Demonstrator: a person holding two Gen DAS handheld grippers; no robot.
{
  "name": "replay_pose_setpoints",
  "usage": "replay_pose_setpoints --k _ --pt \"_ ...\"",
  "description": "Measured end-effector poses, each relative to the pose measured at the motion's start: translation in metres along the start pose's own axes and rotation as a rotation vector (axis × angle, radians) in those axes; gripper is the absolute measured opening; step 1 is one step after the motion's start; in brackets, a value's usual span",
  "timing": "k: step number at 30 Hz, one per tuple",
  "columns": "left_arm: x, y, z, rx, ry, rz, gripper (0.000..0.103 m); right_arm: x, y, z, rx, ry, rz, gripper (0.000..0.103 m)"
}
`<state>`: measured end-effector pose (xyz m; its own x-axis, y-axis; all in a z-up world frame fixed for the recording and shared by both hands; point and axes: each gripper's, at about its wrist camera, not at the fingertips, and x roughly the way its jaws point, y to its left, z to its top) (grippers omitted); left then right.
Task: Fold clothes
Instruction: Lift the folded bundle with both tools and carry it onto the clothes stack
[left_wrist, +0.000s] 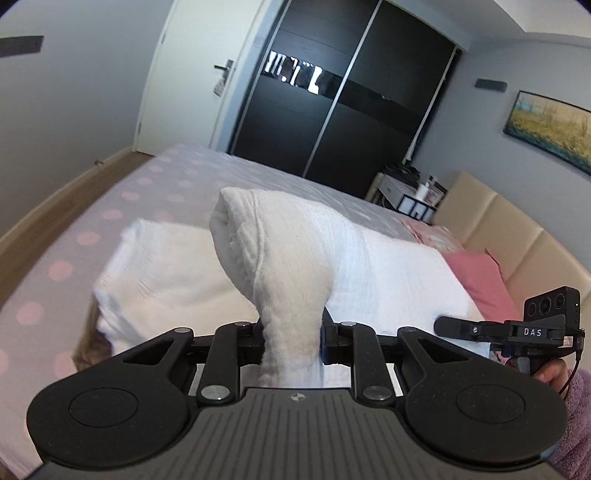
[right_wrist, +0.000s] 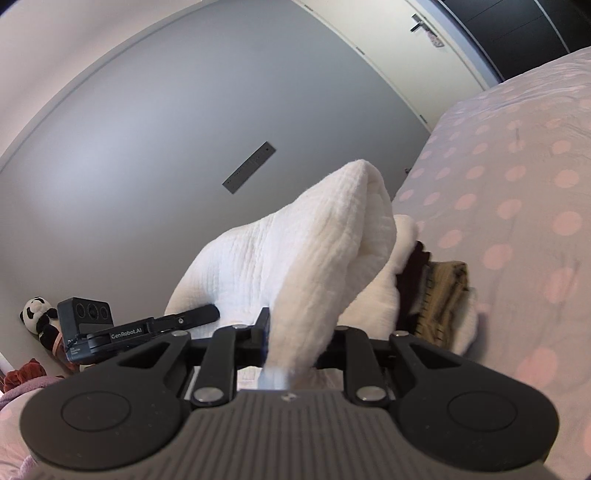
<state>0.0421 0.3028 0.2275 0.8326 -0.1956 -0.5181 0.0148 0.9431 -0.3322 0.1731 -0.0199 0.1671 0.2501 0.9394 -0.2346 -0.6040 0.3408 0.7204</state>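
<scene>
In the left wrist view, the left tool (left_wrist: 291, 339) is clamped on a bunched corner of a white textured cloth (left_wrist: 280, 251), which rises from between its jaws in a thick, rounded fold standing above the bed (left_wrist: 74, 236). The rest of the cloth spreads out behind and to both sides over the bed's pale cover with pink dots. At the cloth's left edge a bit of tan fabric (left_wrist: 86, 343) shows beneath it. To the right, a pink pillow (left_wrist: 480, 280) lies against the beige padded headboard (left_wrist: 517, 236). The right tool (left_wrist: 447, 325) reaches in from the right edge, held by a hand (left_wrist: 552, 376) in a fuzzy mauve sleeve; its tip lies against the cloth. Beyond the bed stand a dark sliding wardrobe (left_wrist: 332, 96), a white door (left_wrist: 192, 81) and a small white bedside stand (left_wrist: 402, 192) carrying a few small items too small to tell apart; its dark cubby openings show nothing clearly.

In the right wrist view, the right tool (right_wrist: 291, 343) is likewise closed on a gathered fold of the same white cloth (right_wrist: 325, 243), which humps up from the jaws and drapes away toward the bed (right_wrist: 517, 184). Just right of the cloth, dark and tan folded garments (right_wrist: 436, 291) lie stacked on the bed cover, touching the cloth's edge. The left tool (right_wrist: 210, 312) enters from the left, its tip against the cloth. A panda toy (right_wrist: 37, 314) sits near the grey wall.
</scene>
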Motion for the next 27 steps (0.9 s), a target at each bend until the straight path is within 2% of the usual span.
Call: replay_pose_setpoints --k 6,11,15,21,27 --pt "0.004 0.037 0.03 -0.026 -0.021 0.037 0.02 0.059 0.011 0.031 -0.005 0.034 0.016 0.022" --pt "0.03 0.069 0.042 -0.047 0.015 0.041 0.019 0.1 0.006 0.046 0.017 0.081 0.006 0.022" --pt "0.057 0.1 0.039 -0.078 0.061 0.042 0.019 0.128 -0.012 0.055 0.046 0.111 -0.016 0.022" --pt "0.094 0.145 0.026 -0.15 0.087 0.01 0.02 0.152 -0.043 0.054 0.071 0.134 -0.042 0.024" --pt "0.116 0.184 0.008 -0.236 0.067 -0.017 0.028 0.164 -0.079 0.039 0.106 0.139 -0.039 0.031"
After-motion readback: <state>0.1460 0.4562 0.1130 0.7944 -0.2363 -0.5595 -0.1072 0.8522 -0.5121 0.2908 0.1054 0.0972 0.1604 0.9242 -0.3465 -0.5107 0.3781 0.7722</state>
